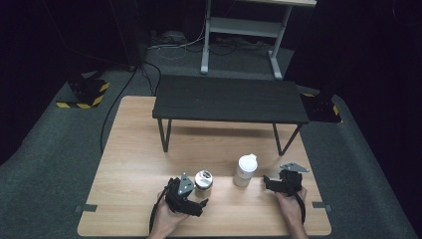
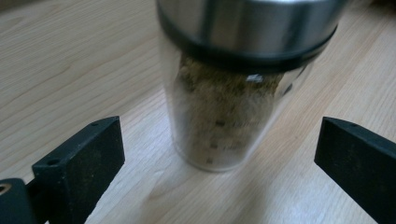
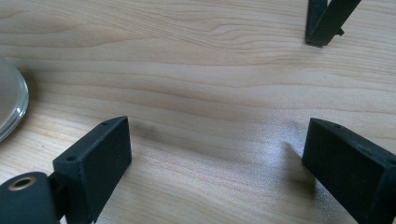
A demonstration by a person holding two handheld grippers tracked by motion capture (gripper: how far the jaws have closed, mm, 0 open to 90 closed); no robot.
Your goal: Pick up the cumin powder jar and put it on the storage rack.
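Note:
A glass jar (image 1: 203,180) with a metal lid stands on the wooden table (image 1: 129,164), near its front edge. My left gripper (image 1: 199,195) sits just in front of it, open. In the left gripper view the jar (image 2: 219,116), filled with a brownish-green granular stuff, stands upright ahead of and between the wide jaws of this gripper (image 2: 219,140), and neither pad touches it. A white bottle (image 1: 245,171) stands to the right of the jar. My right gripper (image 1: 267,182) is beside it, open, over bare wood (image 3: 217,135). The bottle's rounded base (image 3: 9,105) is at that view's left edge.
A low black shelf (image 1: 229,98) on thin metal legs spans the far half of the table; one leg (image 3: 327,21) is ahead of the right gripper. Grey carpet surrounds the table, and a white desk frame (image 1: 244,30) stands behind it.

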